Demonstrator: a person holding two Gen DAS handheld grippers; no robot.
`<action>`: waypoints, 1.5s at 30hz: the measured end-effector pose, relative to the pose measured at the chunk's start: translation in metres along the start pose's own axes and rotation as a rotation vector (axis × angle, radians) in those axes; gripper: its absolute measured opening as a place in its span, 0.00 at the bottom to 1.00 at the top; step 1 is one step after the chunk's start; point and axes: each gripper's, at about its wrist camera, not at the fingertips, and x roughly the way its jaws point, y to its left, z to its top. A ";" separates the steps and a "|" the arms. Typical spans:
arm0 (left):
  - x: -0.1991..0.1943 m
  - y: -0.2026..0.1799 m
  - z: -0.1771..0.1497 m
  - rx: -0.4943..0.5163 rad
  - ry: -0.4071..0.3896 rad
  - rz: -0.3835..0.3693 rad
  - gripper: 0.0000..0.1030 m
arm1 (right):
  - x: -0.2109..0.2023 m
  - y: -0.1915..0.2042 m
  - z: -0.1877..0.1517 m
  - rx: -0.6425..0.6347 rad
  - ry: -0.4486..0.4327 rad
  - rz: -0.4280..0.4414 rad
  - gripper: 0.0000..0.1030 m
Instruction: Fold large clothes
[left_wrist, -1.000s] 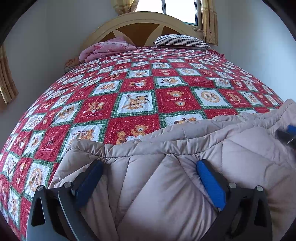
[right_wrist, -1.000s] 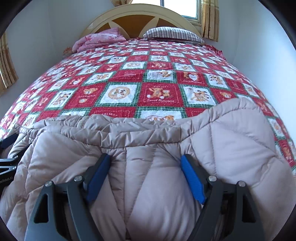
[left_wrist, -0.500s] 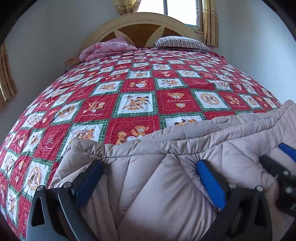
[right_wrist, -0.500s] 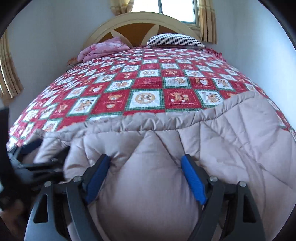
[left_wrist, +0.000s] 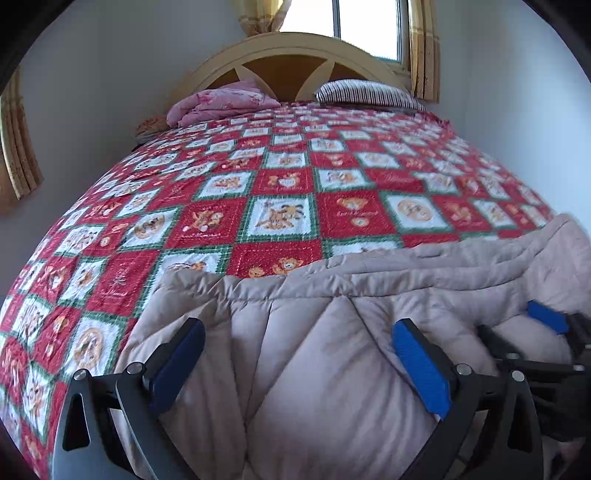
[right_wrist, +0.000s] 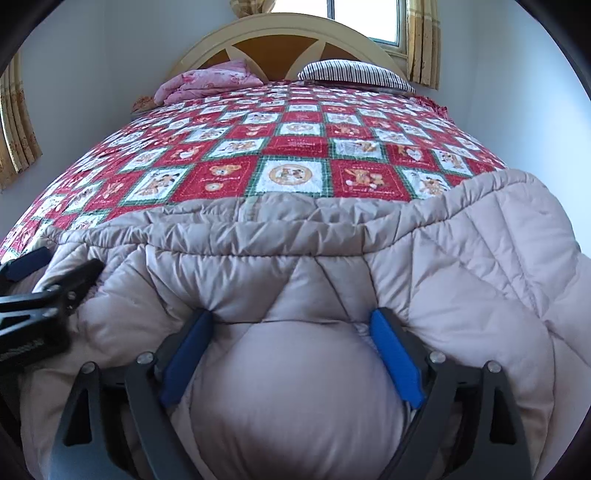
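Fingers, right gripper (right_wrist: 291, 354): blue pads (right_wrist: 397, 363) set wide, a fat bulge of the padded beige coat (right_wrist: 461, 266) swelling between them and pressing against both pads — the jaws have just been opening, and whether they still pinch it I cannot tell.
Fingers, left gripper (left_wrist: 295, 363): also spread wide at the bottom of the left wrist view, quilted coat fabric filling the gap; the blue pad (left_wrist: 421, 369) on the right lies against the padding, the dark one on the left sits at a seam — a firm grip cannot be confirmed.
Coat: spread across the lower half of both views, on the near end of the bed, its gathered hem edge running left to right across mid-frame.
Neighbouring tool: each gripper shows at the other's frame edge — lower right in the left view, mid-left in the right view.
Bedspread (right_wrist: 295, 147): red-and-white teddy-bear checks, filling the centre.
Headboard (right_wrist: 280, 35): arched, top centre, below a window (right_wrist: 364, 14).
Pillows: pink bundle (right_wrist: 207, 83) upper left, striped pillow (right_wrist: 351, 74) upper right of centre.
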 end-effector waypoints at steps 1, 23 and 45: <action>-0.009 -0.001 -0.001 0.005 -0.013 -0.002 0.99 | 0.000 0.000 0.000 0.000 0.001 -0.001 0.88; -0.007 -0.014 -0.033 0.045 -0.006 0.074 0.99 | 0.006 0.004 0.000 -0.010 0.015 -0.029 0.89; -0.003 -0.013 -0.034 0.040 0.004 0.063 0.99 | -0.038 0.010 -0.033 0.005 -0.074 -0.089 1.00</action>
